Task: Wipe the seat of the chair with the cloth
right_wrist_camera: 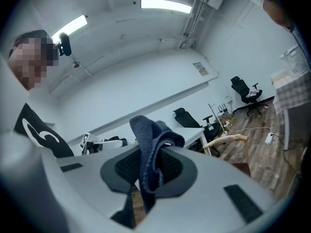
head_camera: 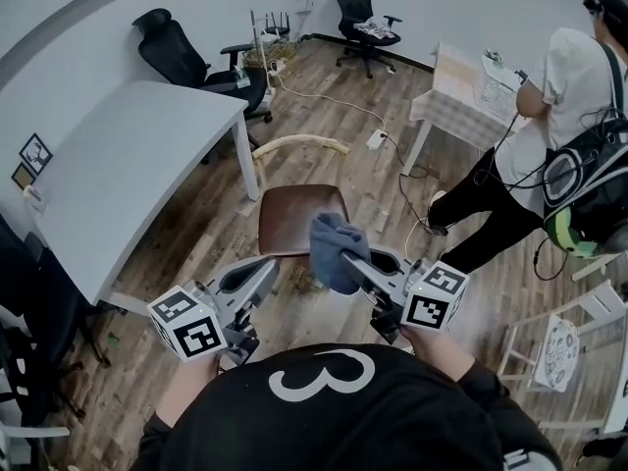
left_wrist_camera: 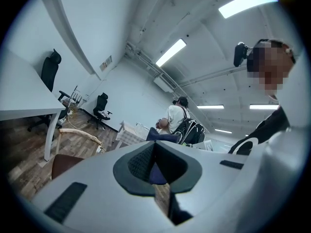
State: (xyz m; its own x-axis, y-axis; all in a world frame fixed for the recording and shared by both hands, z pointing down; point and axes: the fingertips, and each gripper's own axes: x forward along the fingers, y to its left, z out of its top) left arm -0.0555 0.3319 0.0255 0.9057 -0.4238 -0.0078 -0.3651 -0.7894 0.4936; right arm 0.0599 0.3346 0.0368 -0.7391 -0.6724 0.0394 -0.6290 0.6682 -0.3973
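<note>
Room: wood-plank floor (head_camera: 324, 116), white walls. A white rectangular desk (head_camera: 147, 155) stands at far left, with a black office chair (head_camera: 182, 57) behind it.

Left hand-held gripper (head_camera: 263, 271): held low, just left of the chair's front edge. In the left gripper view its dark pads (left_wrist_camera: 141, 161) are pressed together with nothing between them.

Brown-seated chair with a pale curved wooden backrest (head_camera: 289, 214): on the floor at centre, beside the desk's right end.

Blue-grey terry cloth (head_camera: 334, 248): bunched, overlapping the seat's front right corner in the head view. Contact with the seat cannot be told.

Right hand-held gripper (head_camera: 355, 263): pinching the cloth, which stands up folded between the jaws and hangs below them in the right gripper view.

Far right: a person in a white shirt with a black backpack (head_camera: 569, 96) stands well apart from the chair.
</note>
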